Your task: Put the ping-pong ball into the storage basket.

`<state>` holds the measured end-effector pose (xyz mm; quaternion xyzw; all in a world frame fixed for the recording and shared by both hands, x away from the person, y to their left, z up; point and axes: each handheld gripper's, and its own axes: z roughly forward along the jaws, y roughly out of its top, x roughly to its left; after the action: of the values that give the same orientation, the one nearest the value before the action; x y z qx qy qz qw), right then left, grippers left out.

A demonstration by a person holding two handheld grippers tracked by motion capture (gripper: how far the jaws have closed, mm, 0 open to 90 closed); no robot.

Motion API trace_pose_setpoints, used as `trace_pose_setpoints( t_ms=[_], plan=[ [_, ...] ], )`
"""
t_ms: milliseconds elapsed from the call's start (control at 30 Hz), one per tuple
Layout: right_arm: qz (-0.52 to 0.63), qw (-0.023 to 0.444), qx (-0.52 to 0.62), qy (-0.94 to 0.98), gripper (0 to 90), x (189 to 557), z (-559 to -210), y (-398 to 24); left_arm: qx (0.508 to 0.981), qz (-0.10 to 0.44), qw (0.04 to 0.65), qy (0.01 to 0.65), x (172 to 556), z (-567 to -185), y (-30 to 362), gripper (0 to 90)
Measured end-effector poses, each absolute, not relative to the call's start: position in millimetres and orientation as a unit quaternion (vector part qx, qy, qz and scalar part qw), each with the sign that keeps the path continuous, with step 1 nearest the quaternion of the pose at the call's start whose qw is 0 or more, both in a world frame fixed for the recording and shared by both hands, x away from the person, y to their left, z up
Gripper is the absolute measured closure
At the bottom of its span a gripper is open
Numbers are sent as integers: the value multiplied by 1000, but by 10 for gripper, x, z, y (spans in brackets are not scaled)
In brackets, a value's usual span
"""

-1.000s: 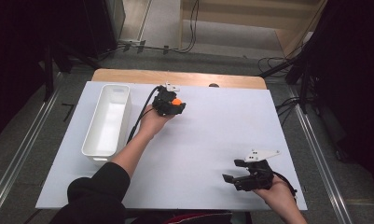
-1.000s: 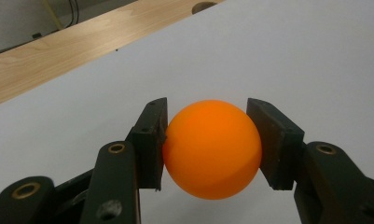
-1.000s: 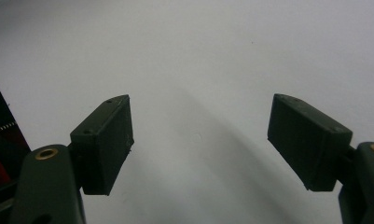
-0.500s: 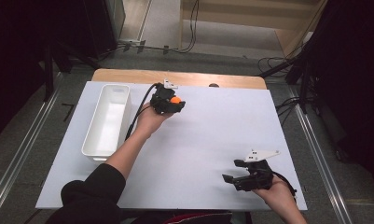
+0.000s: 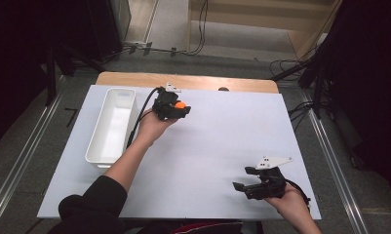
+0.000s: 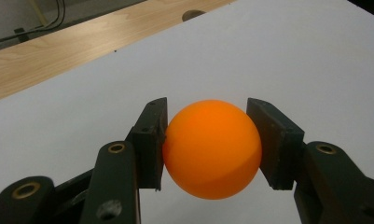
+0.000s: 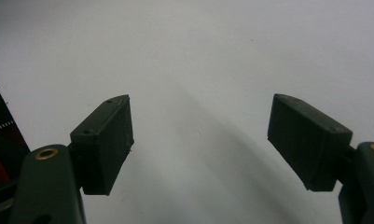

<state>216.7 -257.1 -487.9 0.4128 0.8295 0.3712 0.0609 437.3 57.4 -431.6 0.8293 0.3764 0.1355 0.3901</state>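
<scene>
Left gripper drifted slightly toward bin, pinching orange ball above tabletop. Bin just left of it. Right gripper spread, empty, well apart.

ball: plain bright orange, no pattern seen
left gripper: black, brass-coloured rivets seen on the jaws
right gripper: black, topped by a pale grey plate
bin: white throughout
table sheet: plain white
table edge: light wood grain
sleeve: black
floor: grey
</scene>
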Motion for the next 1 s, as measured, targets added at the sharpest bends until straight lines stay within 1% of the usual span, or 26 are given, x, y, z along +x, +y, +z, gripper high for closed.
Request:
trace_pose_setpoints(
  t_ms=[467,1000],
  plan=[
    [370,62,416,828,207,2170,-4883,-2576,845,118,386,352,4235,-4252,682,491],
    [369,63,417,829,207,2167,-4886,-2575,838,116,404,347,4056,-4189,770,491]
  ],
)
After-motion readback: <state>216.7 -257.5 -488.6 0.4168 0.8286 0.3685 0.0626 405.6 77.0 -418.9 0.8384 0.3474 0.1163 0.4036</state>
